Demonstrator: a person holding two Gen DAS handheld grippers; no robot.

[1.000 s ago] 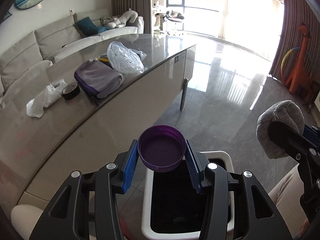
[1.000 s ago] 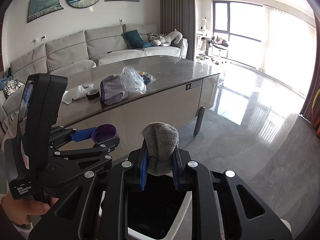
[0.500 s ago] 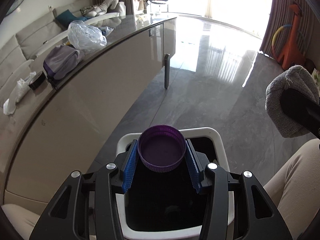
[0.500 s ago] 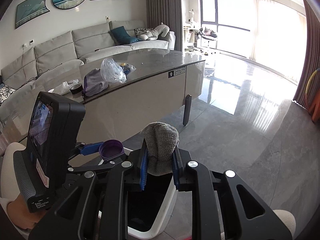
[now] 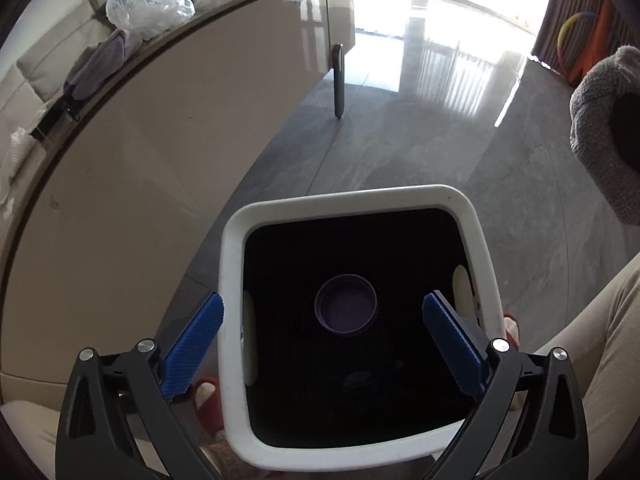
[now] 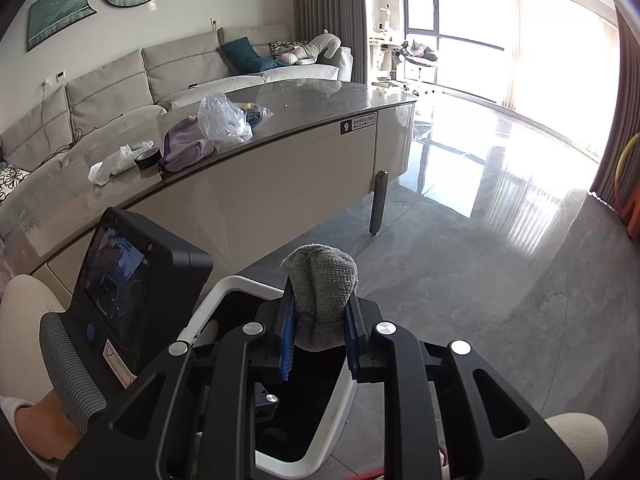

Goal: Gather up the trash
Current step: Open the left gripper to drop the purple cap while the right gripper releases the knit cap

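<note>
My left gripper (image 5: 324,340) is open over the white-rimmed trash bin (image 5: 476,236), its blue pads spread wider than the bin's opening. A purple round lid (image 5: 346,310) is inside the dark bin, below the gripper. My right gripper (image 6: 318,340) is shut on a grey knitted cloth (image 6: 320,284) and holds it above the bin's rim (image 6: 236,284). The cloth also shows at the right edge of the left wrist view (image 5: 600,120).
A curved grey-topped table (image 6: 312,120) stands behind the bin with a clear plastic bag (image 6: 222,120), a purple cloth (image 6: 184,144), a black tape roll (image 6: 147,158) and a white crumpled bag (image 6: 116,162). A sofa (image 6: 180,68) lies beyond. Grey tiled floor (image 6: 500,260) extends right.
My left gripper tilted down over the bin, opened and let go of the purple lid, which now lies inside the bin. My right gripper moved closer over the bin, still holding the cloth.
</note>
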